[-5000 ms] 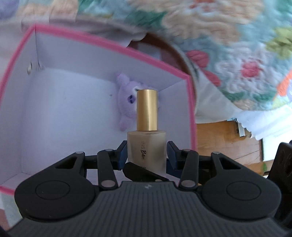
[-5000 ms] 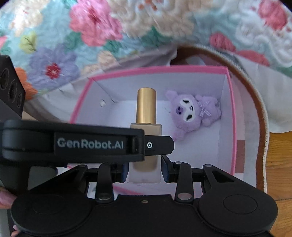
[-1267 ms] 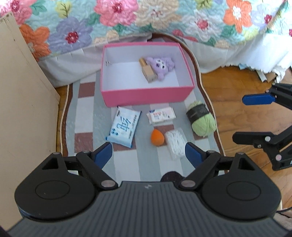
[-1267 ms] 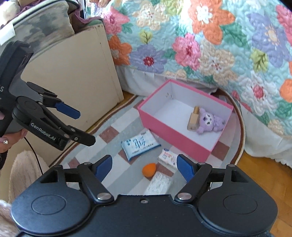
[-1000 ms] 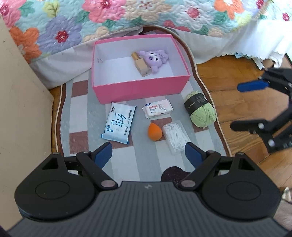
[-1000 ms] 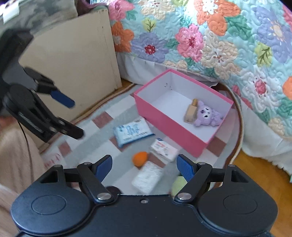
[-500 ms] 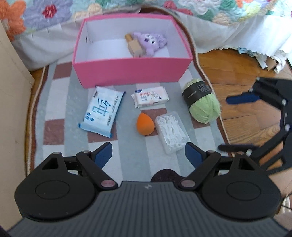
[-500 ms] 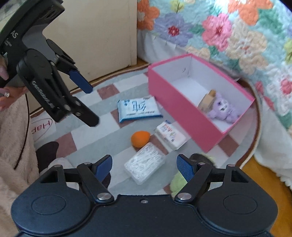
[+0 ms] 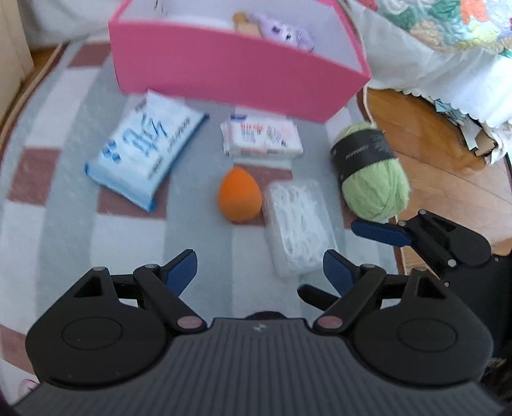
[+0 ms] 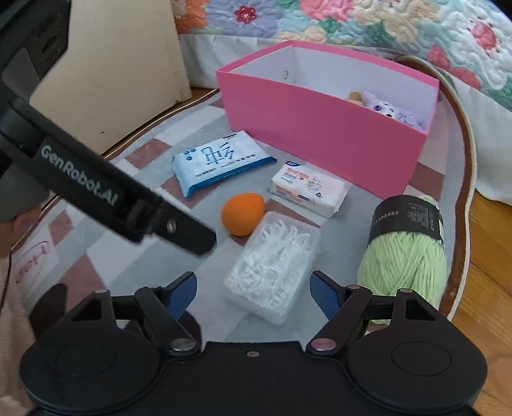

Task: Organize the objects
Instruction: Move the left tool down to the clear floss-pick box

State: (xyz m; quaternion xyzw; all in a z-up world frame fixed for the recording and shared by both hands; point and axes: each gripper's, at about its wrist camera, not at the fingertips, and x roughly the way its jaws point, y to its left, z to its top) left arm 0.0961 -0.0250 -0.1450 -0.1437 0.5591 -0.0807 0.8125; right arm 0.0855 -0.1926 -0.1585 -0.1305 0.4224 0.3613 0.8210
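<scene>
1. The rug carries everything; it lies on the wood floor beside the quilted bed.
2. The pink box is set at the rug's far edge, open-topped, presumably as the collecting place; a purple plush and a bottle already lie inside it.
3. The green yarn ball rests at the rug's right edge, just beside the box's near corner.
4. The blue tissue pack lies flat near the box's front wall; the white wipes pack lies to its right, between box and sponge.
5. The clear floss-pick case lies mid-rug, touching or just beside the orange sponge; which cannot be told.
6. The right claw is angled steeply down, spread wide and empty; the case sits just ahead between its tips, judged the likely target.
7. The left claw is likewise pitched down, empty, its jaws closing slightly with nothing between them.
</scene>
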